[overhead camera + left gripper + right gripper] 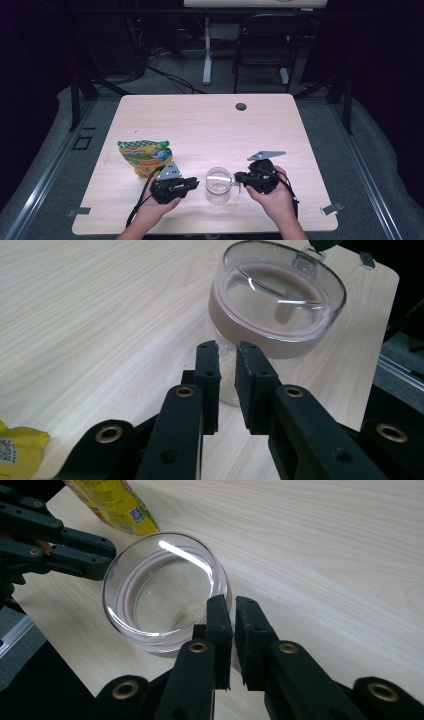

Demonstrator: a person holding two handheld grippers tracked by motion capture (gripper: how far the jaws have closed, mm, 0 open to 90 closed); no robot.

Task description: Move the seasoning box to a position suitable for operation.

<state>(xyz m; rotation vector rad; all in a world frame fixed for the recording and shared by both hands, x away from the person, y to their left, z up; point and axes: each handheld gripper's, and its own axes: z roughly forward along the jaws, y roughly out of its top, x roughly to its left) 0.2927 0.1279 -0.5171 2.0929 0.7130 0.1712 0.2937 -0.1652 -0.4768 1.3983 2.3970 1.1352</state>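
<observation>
Jaws nearly closed on both black grippers, left (192, 183) and right (240, 176), level, flanking a round clear plastic jar (218, 185); neither grips it.

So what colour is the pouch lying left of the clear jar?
Mostly yellow, with green and orange print; the pouch shows best in the high view.

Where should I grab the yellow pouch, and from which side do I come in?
Take the yellow pouch by its top edge near the green cap, probably the firmest part. It lies flat on the table, so come down from above at that end with the left gripper, which is nearest. The clear jar stands to the right, apart from it.
</observation>
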